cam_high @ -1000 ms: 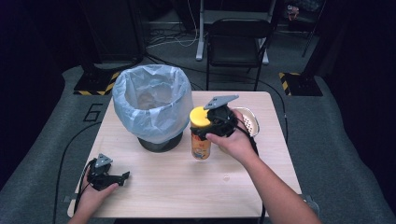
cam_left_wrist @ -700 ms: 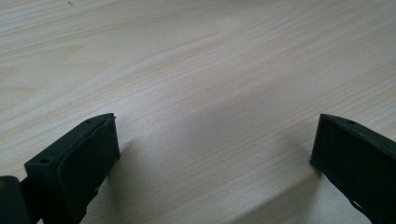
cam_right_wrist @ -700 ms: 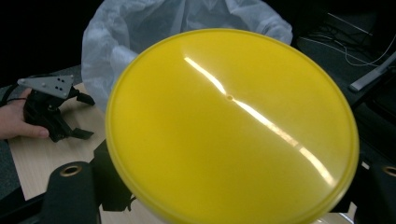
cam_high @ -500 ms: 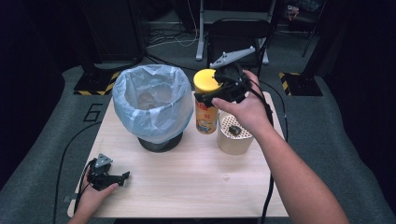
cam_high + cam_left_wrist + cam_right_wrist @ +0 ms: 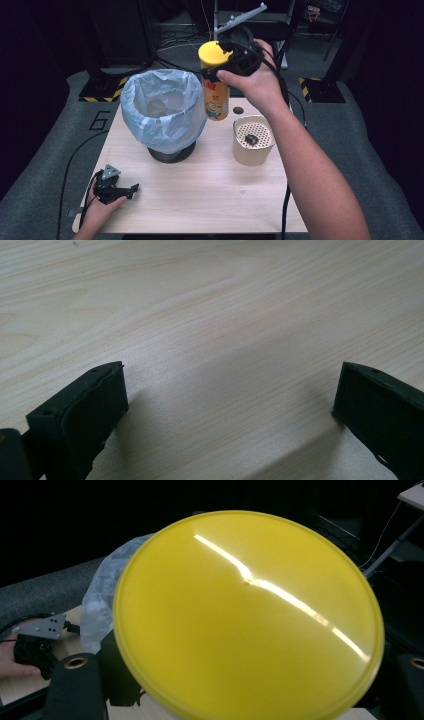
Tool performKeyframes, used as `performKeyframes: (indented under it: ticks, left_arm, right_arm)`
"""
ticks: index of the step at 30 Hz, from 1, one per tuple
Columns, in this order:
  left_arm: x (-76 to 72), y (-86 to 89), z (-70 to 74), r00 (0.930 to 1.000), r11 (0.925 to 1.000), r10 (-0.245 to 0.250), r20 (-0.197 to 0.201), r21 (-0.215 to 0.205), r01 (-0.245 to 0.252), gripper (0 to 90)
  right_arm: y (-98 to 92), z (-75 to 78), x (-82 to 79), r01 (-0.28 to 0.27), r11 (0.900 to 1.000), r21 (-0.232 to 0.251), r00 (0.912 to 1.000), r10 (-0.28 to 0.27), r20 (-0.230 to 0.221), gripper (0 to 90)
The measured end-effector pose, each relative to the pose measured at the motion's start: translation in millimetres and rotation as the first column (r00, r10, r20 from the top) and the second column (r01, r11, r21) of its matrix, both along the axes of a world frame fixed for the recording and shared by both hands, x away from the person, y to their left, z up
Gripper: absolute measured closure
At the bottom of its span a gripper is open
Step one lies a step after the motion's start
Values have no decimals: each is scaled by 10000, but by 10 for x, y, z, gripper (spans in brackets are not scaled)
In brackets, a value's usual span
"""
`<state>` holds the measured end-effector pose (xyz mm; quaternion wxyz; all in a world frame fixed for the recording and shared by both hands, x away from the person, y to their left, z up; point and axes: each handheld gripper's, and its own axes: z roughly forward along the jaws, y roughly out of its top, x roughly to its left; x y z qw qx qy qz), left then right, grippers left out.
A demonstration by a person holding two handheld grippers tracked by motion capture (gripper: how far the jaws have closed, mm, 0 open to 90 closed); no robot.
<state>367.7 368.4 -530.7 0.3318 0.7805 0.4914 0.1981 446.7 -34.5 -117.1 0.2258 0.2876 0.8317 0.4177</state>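
Chip canister [image 5: 216,85], yellow lid [image 5: 247,615] on, hangs upright in the air at the far side of the table [image 5: 210,200], just right of the lined bin [image 5: 162,112]; right gripper [image 5: 235,62] clamps it near the top. Judged step: carrying to the bin; next move calls for shifting left over the opening. Left gripper [image 5: 116,189] rests near-left, jaws wide, empty; beige cup [image 5: 252,140] stands right.

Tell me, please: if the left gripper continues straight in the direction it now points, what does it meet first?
Probably the table itself. The left gripper is open and angled down at bare wood. In the high view it points right along the near tabletop, with nothing close ahead; depth is unclear.
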Motion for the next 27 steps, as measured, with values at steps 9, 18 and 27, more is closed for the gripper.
performKeyframes:
  ticks: [9, 18, 27]
  left_arm:
    - [3, 2, 0, 10000, 10000, -2, 57, 46, 2, 8]
    - [2, -1, -2, 10000, 10000, 10, 32, -16, -10, 8]
    - [2, -5, -5, 10000, 10000, 44, 37, -81, -44, 8]
  right_arm:
    - [188, 313, 89, -66, 9996, 285, 9996, 59, 258, 242]
    - [493, 375, 146, -411, 9976, 559, 9984, 388, 415, 241]
    - [1070, 2, 347, -947, 9915, 895, 9951, 917, 370, 240]
